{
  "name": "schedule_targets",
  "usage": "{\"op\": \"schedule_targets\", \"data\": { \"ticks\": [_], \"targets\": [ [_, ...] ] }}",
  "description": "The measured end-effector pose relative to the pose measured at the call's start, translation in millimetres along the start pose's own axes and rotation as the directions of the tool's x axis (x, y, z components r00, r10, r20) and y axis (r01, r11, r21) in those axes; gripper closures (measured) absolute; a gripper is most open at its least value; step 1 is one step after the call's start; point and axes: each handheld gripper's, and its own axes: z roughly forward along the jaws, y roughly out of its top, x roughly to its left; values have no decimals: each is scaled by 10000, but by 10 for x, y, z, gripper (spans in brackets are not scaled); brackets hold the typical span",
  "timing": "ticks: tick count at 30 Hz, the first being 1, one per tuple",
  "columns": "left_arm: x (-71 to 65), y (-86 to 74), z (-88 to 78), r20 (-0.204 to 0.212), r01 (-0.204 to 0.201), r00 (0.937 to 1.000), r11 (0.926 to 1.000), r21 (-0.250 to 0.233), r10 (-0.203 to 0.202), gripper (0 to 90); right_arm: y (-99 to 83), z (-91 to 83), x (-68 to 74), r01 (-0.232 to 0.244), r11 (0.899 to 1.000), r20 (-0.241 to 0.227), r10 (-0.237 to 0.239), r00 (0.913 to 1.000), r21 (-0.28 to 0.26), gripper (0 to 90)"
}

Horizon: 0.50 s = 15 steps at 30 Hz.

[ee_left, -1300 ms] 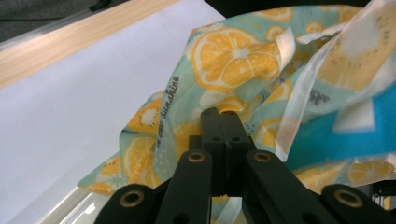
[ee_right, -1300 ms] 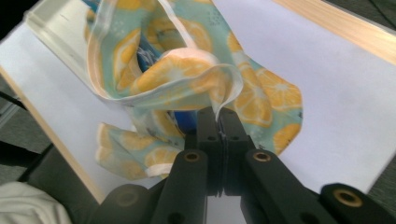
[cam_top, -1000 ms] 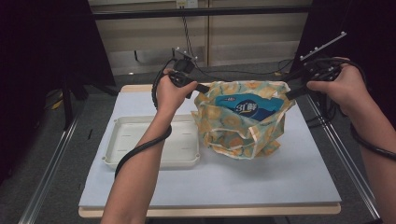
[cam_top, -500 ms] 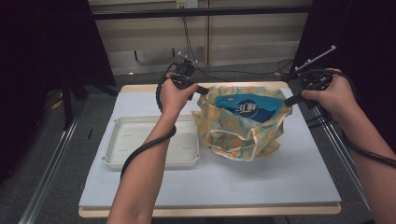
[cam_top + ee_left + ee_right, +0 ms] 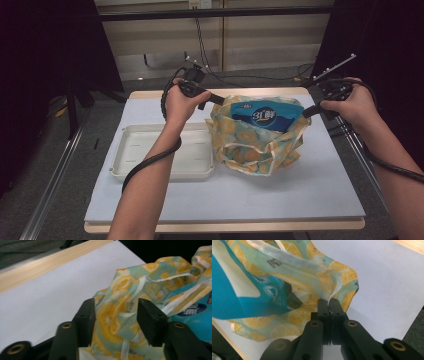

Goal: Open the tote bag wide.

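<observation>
Beside bag (image 5: 260, 142) rim, both hands level

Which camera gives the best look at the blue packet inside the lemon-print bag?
The high view: it looks down into the open bag and shows the blue packet with its white lettering. The left gripper view catches just a blue corner at the edge. The right gripper view shows a large but blurred blue-and-white part.

The blue package (image 5: 270, 116) inside the lemon-print bag (image 5: 250, 145) carries white lettering starting with "31"; the characters after it are too small to read
</observation>
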Motion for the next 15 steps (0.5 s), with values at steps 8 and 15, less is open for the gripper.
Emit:
{"op": "schedule_targets", "data": {
  "ticks": [8,15],
  "targets": [
    [-94,-101,-71,-170,-838,9963,9956,421,845,247,-45,19,-10,-20,10000,-14,20,10000,53,897],
    [-51,-151,149,285,-792,9965,9968,77,789,417,-43,67,17,46,10000,-128,-46,9999,-39,897]
  ]
}}
